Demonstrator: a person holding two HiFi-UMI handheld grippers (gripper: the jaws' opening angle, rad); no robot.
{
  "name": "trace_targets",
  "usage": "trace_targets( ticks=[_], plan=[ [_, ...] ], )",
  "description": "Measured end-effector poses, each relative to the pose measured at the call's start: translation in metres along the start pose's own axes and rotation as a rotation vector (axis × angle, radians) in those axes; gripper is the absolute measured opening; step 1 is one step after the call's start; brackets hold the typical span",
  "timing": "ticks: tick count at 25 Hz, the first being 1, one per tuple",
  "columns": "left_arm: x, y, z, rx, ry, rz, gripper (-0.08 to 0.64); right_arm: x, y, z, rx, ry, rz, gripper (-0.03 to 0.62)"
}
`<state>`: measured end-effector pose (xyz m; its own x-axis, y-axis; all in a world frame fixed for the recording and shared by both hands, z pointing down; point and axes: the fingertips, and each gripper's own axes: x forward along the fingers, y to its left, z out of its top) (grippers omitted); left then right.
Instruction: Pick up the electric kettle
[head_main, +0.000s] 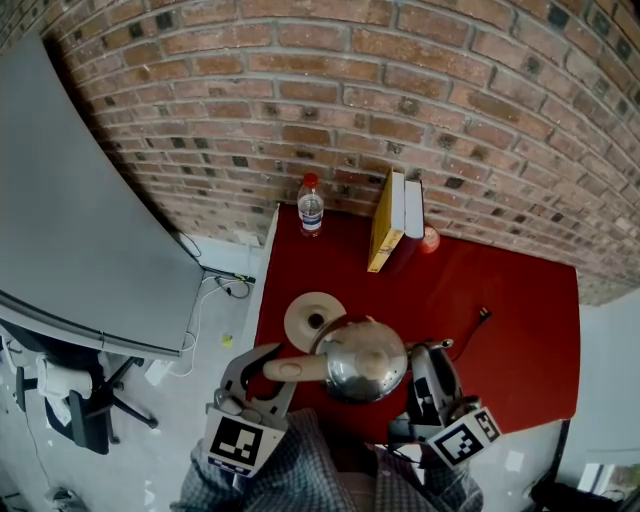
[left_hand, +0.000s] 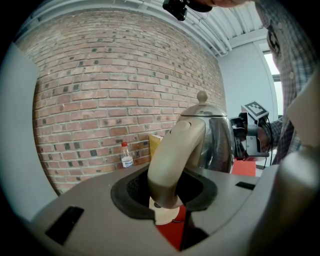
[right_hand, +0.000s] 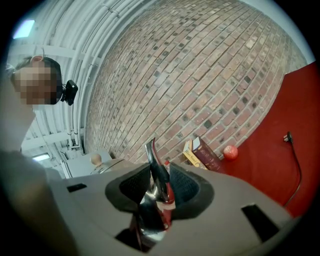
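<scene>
A shiny steel electric kettle (head_main: 362, 358) with a beige handle (head_main: 295, 369) hangs above the red table (head_main: 520, 330), clear of its round cream base (head_main: 312, 320). My left gripper (head_main: 275, 372) is shut on the handle (left_hand: 172, 160), which fills the gap between the jaws in the left gripper view. My right gripper (head_main: 428, 362) is shut on the kettle's steel spout (right_hand: 157, 190) at the opposite side. The lid's knob (left_hand: 202, 96) stands upright, so the kettle is level. The base shows below the handle (left_hand: 165, 215).
A water bottle (head_main: 311, 206), two upright books (head_main: 395, 220) and a small red ball (head_main: 430, 239) stand along the brick wall. A black cable with a plug (head_main: 478, 322) lies on the table at right. A grey panel (head_main: 80, 220) and an office chair (head_main: 70, 395) are at left.
</scene>
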<state>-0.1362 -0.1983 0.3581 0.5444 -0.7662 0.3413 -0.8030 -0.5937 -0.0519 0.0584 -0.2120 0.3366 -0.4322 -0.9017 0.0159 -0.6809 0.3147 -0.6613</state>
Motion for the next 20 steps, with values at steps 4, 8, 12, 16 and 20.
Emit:
trace_targets(
  ticks=[4, 8, 12, 16, 20],
  plan=[
    [0.0011, 0.0015, 0.0001, 0.003, -0.003, 0.003, 0.110, 0.0019, -0.0018, -0.0013, 0.004, 0.002, -0.001, 0.121],
    [0.0002, 0.0027, 0.0003, 0.000, -0.005, 0.006, 0.110, 0.0032, -0.0008, -0.0015, 0.005, 0.004, 0.002, 0.121],
    [0.0003, 0.0039, 0.0004, -0.002, -0.003, 0.007, 0.110, 0.0043, -0.0003, -0.0013, 0.004, 0.006, 0.007, 0.121],
    [0.0002, 0.0052, 0.0009, 0.000, -0.003, 0.006, 0.110, 0.0052, 0.0009, -0.0008, 0.003, 0.007, 0.008, 0.121],
    [0.0001, 0.0060, 0.0020, 0.001, -0.007, 0.006, 0.110, 0.0063, 0.0018, -0.0006, 0.006, 0.006, 0.011, 0.121]
  ],
)
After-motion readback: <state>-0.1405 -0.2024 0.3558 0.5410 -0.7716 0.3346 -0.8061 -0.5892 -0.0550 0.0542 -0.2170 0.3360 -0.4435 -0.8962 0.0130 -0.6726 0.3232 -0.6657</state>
